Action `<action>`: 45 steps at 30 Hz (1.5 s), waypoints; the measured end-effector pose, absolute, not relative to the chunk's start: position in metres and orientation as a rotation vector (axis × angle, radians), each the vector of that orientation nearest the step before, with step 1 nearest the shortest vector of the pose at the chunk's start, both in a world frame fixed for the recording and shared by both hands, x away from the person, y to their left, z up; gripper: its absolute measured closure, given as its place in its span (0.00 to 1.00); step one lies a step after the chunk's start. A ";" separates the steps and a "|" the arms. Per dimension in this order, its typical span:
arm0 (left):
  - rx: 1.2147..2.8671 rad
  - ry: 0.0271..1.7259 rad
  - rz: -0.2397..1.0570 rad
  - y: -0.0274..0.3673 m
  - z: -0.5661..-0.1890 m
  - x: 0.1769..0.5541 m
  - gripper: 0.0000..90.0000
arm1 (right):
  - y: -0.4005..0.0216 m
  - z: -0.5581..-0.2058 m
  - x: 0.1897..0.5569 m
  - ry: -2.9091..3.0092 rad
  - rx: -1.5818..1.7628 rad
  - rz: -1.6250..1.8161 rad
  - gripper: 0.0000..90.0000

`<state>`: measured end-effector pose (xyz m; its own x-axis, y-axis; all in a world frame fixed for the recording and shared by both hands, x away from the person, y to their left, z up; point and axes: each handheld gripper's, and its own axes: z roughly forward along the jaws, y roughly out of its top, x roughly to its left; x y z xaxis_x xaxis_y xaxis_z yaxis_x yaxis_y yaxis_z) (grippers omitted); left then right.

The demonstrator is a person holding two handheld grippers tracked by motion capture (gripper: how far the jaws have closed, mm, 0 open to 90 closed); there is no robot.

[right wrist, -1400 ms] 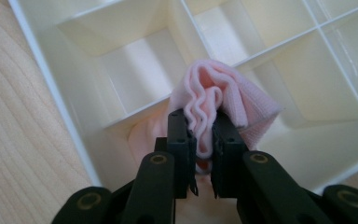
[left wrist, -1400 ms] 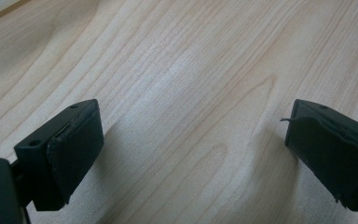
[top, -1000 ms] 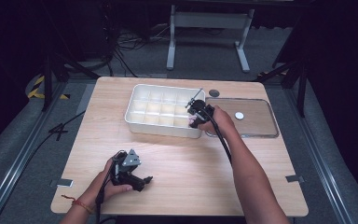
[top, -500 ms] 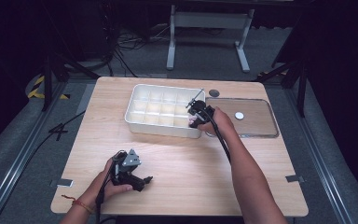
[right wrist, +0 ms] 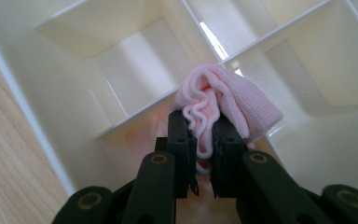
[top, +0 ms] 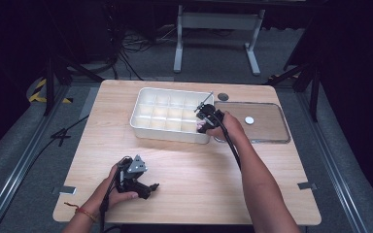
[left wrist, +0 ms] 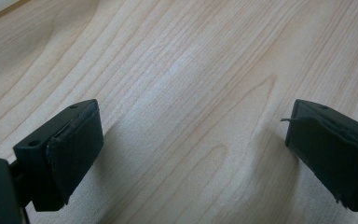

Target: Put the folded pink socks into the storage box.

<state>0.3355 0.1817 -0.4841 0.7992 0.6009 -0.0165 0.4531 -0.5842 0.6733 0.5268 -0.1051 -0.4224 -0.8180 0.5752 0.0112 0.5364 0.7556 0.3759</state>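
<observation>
My right gripper is shut on a bunched pink cloth; its jaws have just eased open a little with the cloth still pinched between the pads. It holds the cloth over a near right compartment of the white divided tray. In the high view, the right gripper hovers at the tray's right end, with a bit of pink cloth below it. My left gripper rests low near the table's front left. Its jaws stand wide apart over bare wood, with nothing between them.
A clear flat lid lies right of the tray with a small white disc on it. A dark round spot sits behind it. The wooden table has open room between the two hands.
</observation>
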 end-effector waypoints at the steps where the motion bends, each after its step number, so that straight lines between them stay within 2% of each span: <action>1: 2.295 0.774 0.278 0.182 -0.484 0.336 0.05 | -0.105 -0.421 0.526 2.842 0.895 0.560 0.89; 9: 2.301 0.771 0.275 0.182 -0.484 0.336 0.04 | -0.105 -0.417 0.518 2.799 0.872 0.578 0.84; 19: 2.294 0.773 0.279 0.181 -0.484 0.336 0.04 | -0.106 -0.410 0.512 2.765 0.866 0.640 0.72; 45: 2.304 0.771 0.272 0.181 -0.484 0.336 0.04 | -0.116 -0.381 0.489 2.671 0.801 0.819 0.65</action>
